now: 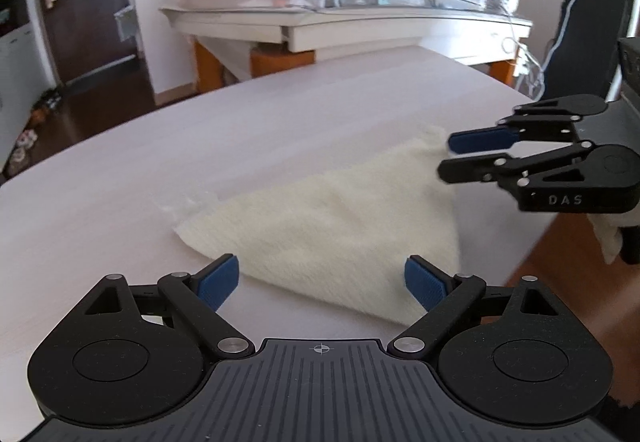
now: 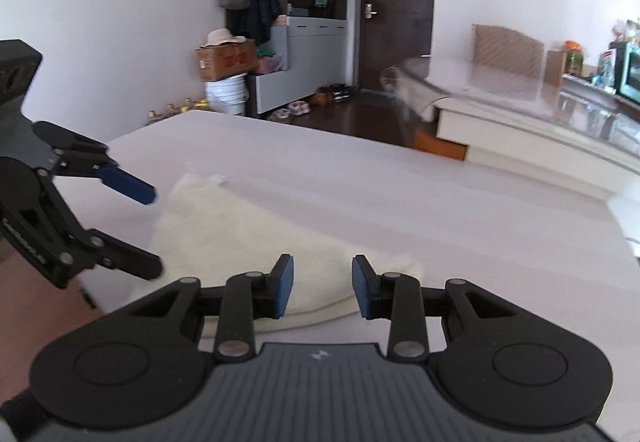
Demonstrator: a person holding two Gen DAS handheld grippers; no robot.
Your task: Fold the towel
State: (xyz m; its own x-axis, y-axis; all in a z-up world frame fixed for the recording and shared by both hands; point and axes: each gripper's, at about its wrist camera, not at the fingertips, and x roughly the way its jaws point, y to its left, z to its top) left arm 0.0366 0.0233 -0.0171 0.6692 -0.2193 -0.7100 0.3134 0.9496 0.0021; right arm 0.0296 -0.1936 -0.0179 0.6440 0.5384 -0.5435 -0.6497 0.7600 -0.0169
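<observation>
- Your left gripper [image 1: 322, 284] hovers low over the pale table [image 1: 120, 170], tilted downward, with its jaws spread wide and nothing between the blue pads [image 1: 219, 284].
- From the right wrist camera, that same left gripper [image 2: 154, 230] comes in from the left edge, one blue-padded finger above and one black finger below, both clear of the cloth.
- The towel [image 1: 332, 218] lies flat on the table just ahead of your left gripper. It is cream-white and fluffy, folded into a rough triangle, with one point reaching toward the far right.
- From the right wrist camera, the towel [image 2: 240, 238] runs from a far corner at upper left down to a thicker folded edge right in front of the fingers.
- Your right gripper [image 2: 322, 288] stands at a narrow gap, jaws parted, and the pads [image 2: 285, 288] press on nothing; the towel's edge sits just beyond and below them.
- In the left wrist view, your right gripper [image 1: 444, 158] points at the towel's far right corner, close to it; contact cannot be told.
</observation>
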